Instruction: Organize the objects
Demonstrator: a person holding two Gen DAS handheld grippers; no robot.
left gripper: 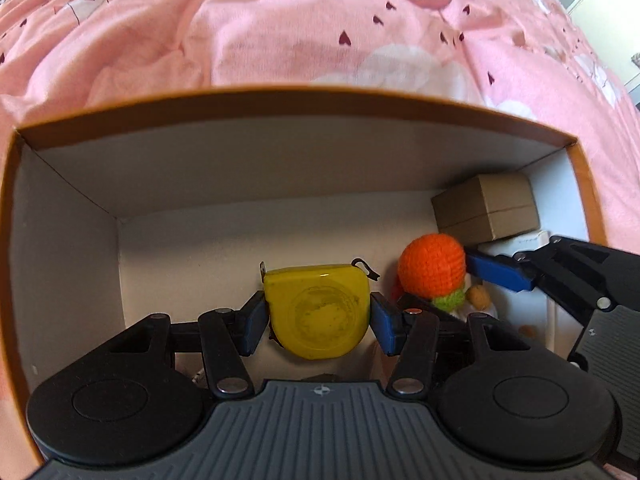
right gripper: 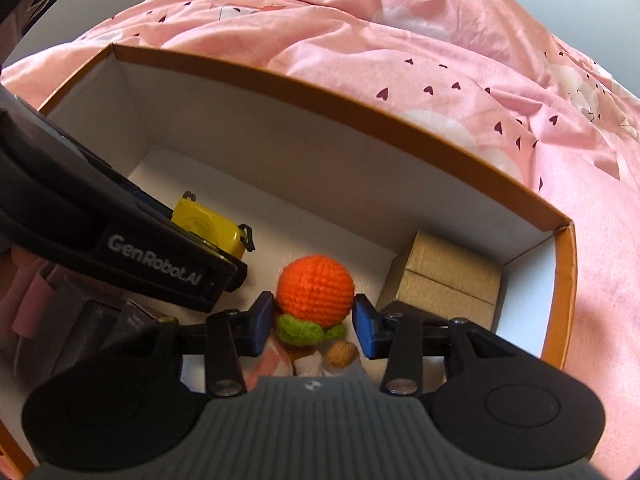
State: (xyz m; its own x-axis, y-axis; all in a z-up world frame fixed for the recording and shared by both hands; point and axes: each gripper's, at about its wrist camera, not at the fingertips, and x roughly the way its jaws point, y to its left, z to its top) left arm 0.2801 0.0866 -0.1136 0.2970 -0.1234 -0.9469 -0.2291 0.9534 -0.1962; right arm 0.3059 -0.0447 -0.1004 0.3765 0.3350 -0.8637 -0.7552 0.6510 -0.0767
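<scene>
Both grippers are inside an orange-rimmed white box [left gripper: 280,98] that lies on a pink bed. My left gripper [left gripper: 318,316] is shut on a yellow tape measure [left gripper: 318,310], held over the box floor. It also shows in the right wrist view [right gripper: 208,228]. My right gripper [right gripper: 314,322] has its blue pads [right gripper: 262,322] on both sides of a crocheted doll with an orange head [right gripper: 316,294] and green collar. The pads touch or nearly touch the head. The doll also shows in the left wrist view [left gripper: 434,266], to the right of the tape measure.
A small brown cardboard box [right gripper: 450,280] sits in the box's far right corner, also in the left wrist view [left gripper: 488,210]. The box rim [right gripper: 360,114] runs behind. The pink heart-print bedsheet [right gripper: 440,52] surrounds the box. Dark items [right gripper: 80,328] lie at the left.
</scene>
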